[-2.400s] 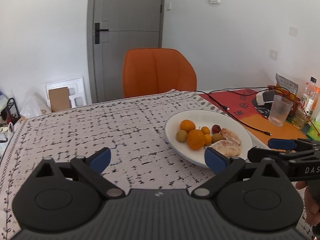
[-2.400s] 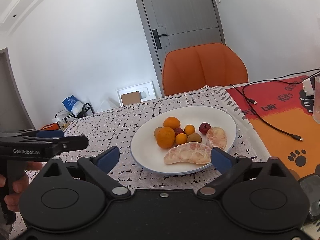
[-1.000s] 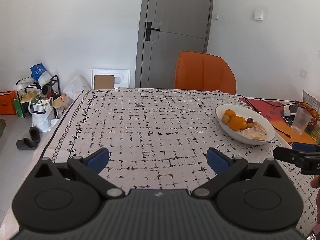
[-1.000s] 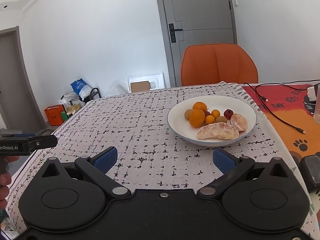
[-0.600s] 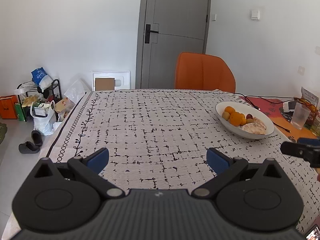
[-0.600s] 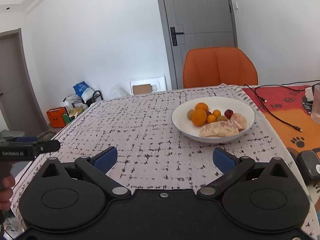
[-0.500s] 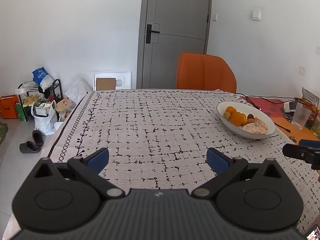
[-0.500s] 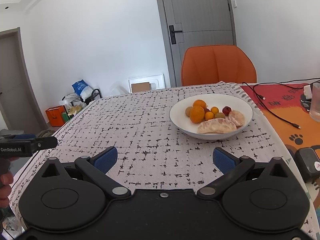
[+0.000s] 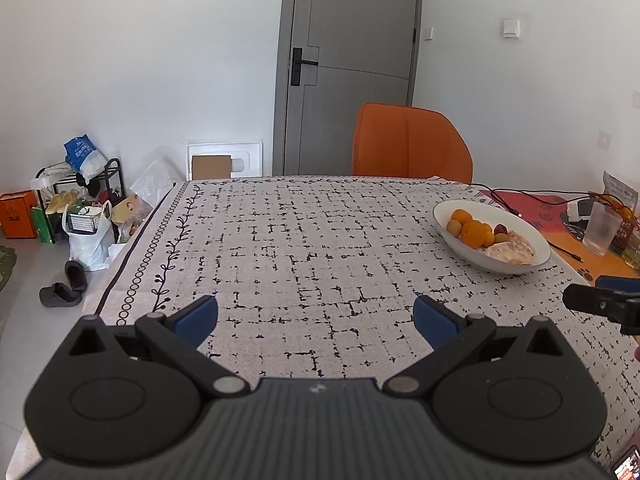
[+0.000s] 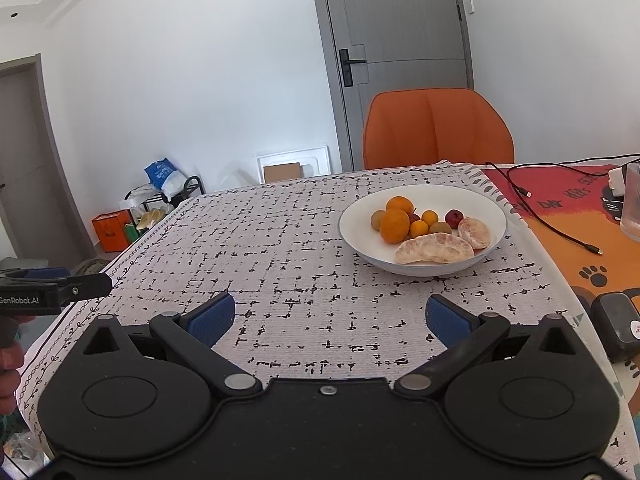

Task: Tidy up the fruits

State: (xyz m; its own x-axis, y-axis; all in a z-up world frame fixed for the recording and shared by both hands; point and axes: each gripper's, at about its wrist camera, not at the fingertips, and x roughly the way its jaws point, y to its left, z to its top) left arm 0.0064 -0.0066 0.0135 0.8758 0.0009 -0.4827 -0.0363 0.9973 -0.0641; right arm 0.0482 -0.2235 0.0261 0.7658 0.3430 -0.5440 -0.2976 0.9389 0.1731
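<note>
White plate [image 10: 492,204] holds the fruits [image 10: 430,230]; left tongs [image 9: 316,317] and right tongs [image 10: 330,316] spread, empty.

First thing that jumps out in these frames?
The white shallow bowl piled with oranges and peeled pomelo segments, on the right of the black-and-white patterned tablecloth. Behind it stands a bright orange chair. Both open claws, left claw and right claw, hang empty above the cloth.
</note>
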